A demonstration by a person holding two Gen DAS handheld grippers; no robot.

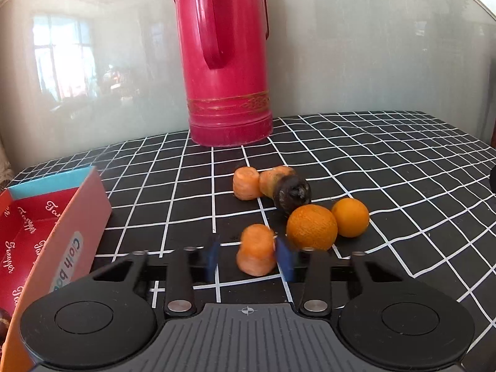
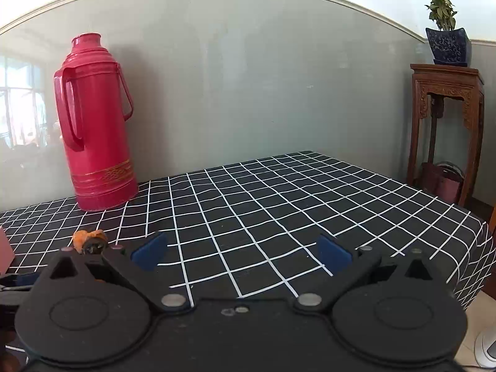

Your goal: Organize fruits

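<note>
step: picking up fruit | left gripper fingers narrow around carrot chunk, near the oranges | right gripper fingers wide, empty | next imo: squeeze, carry left to box

Bright daylight, wall glare, fisheye-bent edges, slight blur.
</note>
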